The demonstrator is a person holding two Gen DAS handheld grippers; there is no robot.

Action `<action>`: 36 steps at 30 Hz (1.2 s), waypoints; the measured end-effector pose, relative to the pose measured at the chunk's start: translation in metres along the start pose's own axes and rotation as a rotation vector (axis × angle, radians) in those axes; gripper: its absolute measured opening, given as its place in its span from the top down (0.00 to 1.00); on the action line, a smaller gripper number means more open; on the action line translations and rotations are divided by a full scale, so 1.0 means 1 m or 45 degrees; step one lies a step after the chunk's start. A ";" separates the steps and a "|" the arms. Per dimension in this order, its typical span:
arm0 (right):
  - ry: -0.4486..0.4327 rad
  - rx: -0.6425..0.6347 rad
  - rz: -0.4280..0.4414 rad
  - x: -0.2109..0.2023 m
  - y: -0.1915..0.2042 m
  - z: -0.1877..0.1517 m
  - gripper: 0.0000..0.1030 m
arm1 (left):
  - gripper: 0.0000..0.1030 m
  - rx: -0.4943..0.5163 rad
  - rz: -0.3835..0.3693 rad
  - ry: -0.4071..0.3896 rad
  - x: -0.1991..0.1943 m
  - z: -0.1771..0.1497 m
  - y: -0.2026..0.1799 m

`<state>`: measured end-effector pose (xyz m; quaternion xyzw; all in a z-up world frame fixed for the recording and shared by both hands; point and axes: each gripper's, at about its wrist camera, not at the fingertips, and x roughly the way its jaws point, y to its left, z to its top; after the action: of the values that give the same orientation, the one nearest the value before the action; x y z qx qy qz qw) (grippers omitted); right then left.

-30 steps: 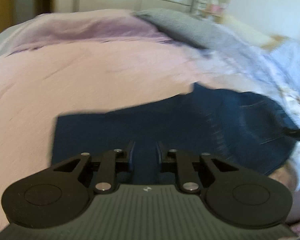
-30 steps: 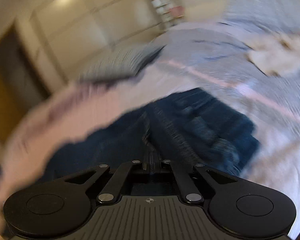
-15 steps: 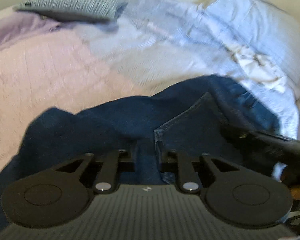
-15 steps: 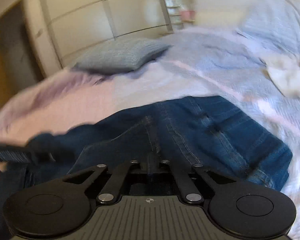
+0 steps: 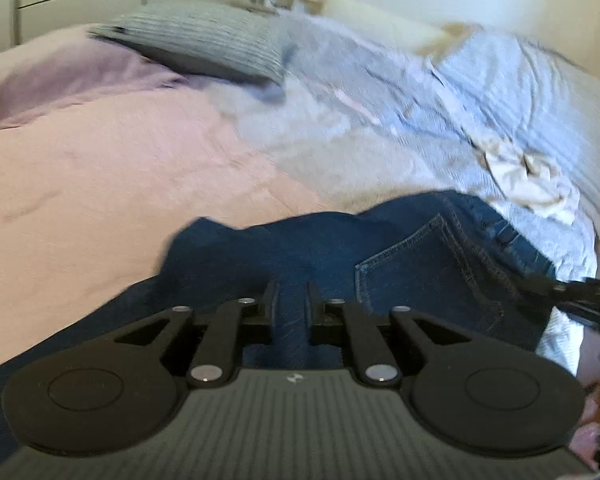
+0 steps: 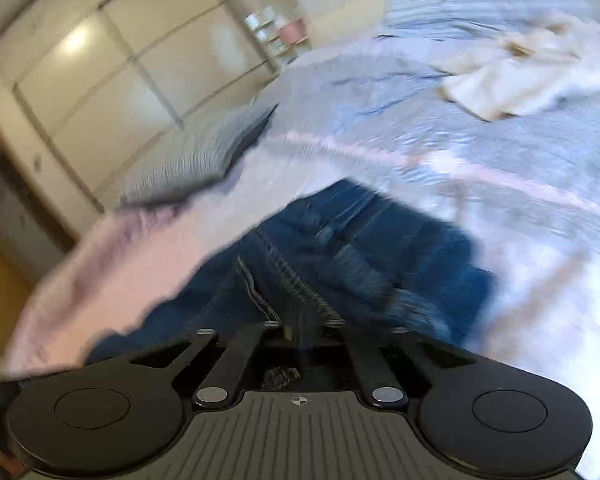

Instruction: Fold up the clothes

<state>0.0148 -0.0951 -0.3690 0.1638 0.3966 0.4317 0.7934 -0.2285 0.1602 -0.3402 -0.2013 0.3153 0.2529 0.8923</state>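
Left gripper (image 5: 292, 296) closing on a fold of the jeans (image 5: 400, 264), cloth between its jaws. Right gripper (image 6: 300, 326) now opening where a second ago it was clamped; denim still lies between its jaws. Likely one fold laid, release under way. Jeans lie bunched mid-bed on the bedspread (image 5: 100, 168). Beyond: white garment (image 6: 512, 88) unfolded, grey pillow (image 5: 204, 40) at the far edge. Nothing blocks.
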 end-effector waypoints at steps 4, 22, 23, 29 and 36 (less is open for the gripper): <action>-0.034 0.443 0.130 -0.049 -0.051 -0.003 0.43 | 0.92 -0.129 0.048 -0.025 -0.042 -0.017 0.026; 0.024 0.540 0.055 -0.005 -0.070 0.004 0.64 | 0.92 -0.499 0.297 0.006 -0.152 -0.120 0.125; 0.006 0.474 0.053 -0.006 -0.062 0.005 0.64 | 0.92 -0.502 0.296 0.008 -0.150 -0.121 0.128; 0.046 0.470 -0.077 0.006 -0.056 -0.002 0.78 | 0.92 -0.539 0.283 -0.041 -0.157 -0.120 0.132; -0.226 -0.604 -0.212 -0.027 0.136 -0.024 0.81 | 0.92 -0.636 0.296 -0.148 -0.200 -0.132 0.157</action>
<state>-0.0876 -0.0407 -0.2891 -0.0227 0.2253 0.4295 0.8742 -0.5143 0.1510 -0.3337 -0.3627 0.2124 0.4346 0.7965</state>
